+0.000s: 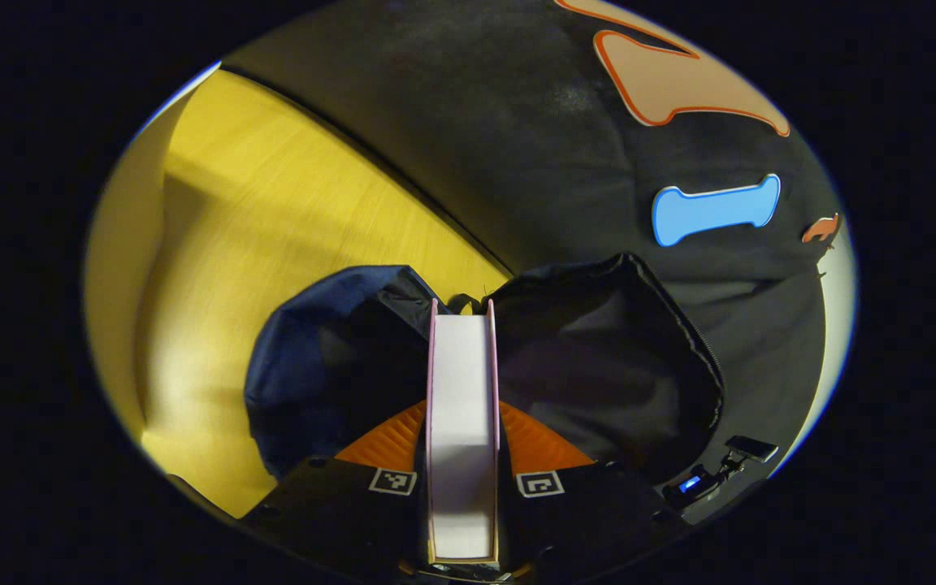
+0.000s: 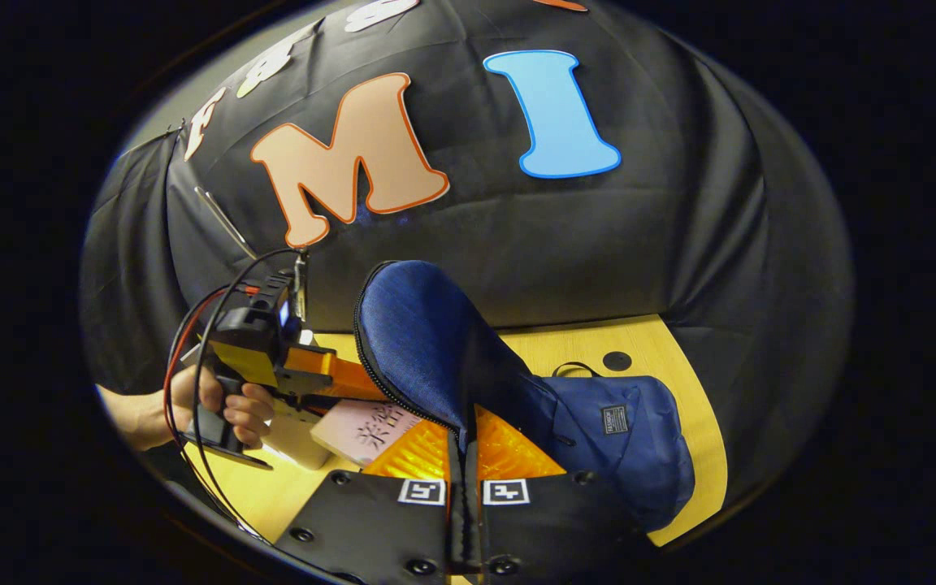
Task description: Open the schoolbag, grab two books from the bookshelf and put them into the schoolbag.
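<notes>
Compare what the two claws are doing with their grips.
The left claw clamps a book edge-on, aimed at the bag mouth; the right claw pinches the bag's flap, holding it upright. Left grips something rigid, right grips soft fabric. Both are shut on their load.

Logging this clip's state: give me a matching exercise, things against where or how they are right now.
Things:
1. book
2. schoolbag flap
3. left gripper
4. table

States:
A. pinched and lifted by the right gripper
B. yellow wood, under the schoolbag
C. held edge-on, pointing at the bag's open mouth
D. shut on the book

Pairs: 1-C, 2-A, 3-D, 4-B
</notes>
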A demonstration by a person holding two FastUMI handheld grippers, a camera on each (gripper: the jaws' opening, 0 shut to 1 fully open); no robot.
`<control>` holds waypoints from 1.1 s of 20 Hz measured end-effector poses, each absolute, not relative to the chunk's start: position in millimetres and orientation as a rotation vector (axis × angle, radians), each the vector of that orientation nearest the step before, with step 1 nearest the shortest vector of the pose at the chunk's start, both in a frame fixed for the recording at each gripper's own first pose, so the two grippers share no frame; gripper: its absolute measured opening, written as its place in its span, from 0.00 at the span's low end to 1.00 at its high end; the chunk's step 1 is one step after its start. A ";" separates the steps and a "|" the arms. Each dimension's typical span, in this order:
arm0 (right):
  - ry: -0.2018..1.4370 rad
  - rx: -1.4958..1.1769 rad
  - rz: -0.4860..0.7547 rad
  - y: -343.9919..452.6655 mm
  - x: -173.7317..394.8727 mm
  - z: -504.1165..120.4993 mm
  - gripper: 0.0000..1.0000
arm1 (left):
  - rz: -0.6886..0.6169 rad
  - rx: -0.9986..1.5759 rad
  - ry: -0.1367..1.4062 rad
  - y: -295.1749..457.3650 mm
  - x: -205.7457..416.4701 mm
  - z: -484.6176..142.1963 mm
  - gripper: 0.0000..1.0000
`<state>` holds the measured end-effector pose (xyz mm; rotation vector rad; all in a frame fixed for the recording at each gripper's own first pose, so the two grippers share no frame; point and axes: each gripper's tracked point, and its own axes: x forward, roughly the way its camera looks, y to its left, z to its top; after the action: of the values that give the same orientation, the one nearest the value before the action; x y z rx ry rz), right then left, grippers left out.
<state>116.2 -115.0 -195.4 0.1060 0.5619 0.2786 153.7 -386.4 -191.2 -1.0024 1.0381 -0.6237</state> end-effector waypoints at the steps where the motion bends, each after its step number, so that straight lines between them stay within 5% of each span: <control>1: 0.558 0.109 0.282 -114.3 117.0 -194.1 0.00 | -0.625 -1.036 1.048 -395.3 153.2 -191.8 0.31; 17: 0.537 0.136 0.299 -114.1 116.3 -191.1 0.00 | -0.580 -1.128 1.123 -438.1 145.3 -228.6 0.35; 19: 0.537 0.138 0.301 -113.7 116.4 -191.4 0.00 | -0.558 -1.003 1.170 -433.7 139.5 -243.9 0.54; 20: 0.537 0.140 0.300 -114.0 116.8 -192.2 0.03 | -0.521 -0.884 1.207 -426.9 134.7 -262.1 0.76; 22: 0.536 0.138 0.300 -113.8 116.1 -192.7 0.00 | -0.490 -0.767 1.200 -410.9 134.2 -272.4 0.82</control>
<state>116.1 -113.8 -192.7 0.1382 0.5360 0.3004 134.2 -410.9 -272.4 -0.7672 1.1996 -0.4895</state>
